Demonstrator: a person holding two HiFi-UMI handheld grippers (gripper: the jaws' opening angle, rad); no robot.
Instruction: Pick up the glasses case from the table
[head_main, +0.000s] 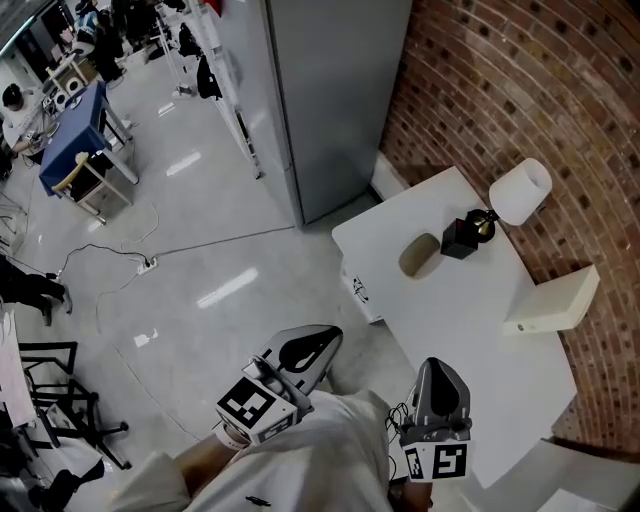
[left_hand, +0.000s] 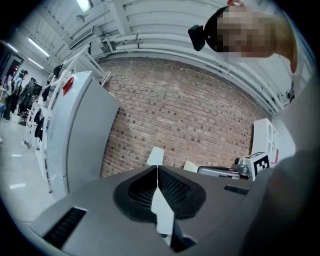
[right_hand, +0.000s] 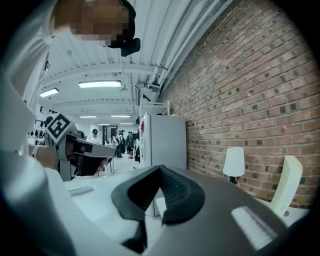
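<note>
The glasses case (head_main: 420, 254), a tan oval, lies flat on the white table (head_main: 470, 330) near its far left edge, beside a lamp's black base. Both grippers are held close to the person's body, well short of the case. My left gripper (head_main: 328, 338) hangs over the floor, off the table's left edge; its jaws meet at the tip (left_hand: 157, 168) with nothing between them. My right gripper (head_main: 437, 363) is above the table's near edge, its jaws (right_hand: 160, 168) also shut and empty. Neither gripper view shows the case.
A lamp with a white shade (head_main: 520, 190) (right_hand: 233, 162) stands by the brick wall, behind the case. A white box (head_main: 555, 303) (right_hand: 291, 184) sits at the table's right. A tall grey cabinet (head_main: 330, 100) stands beyond the table. Cables lie across the floor (head_main: 150, 262).
</note>
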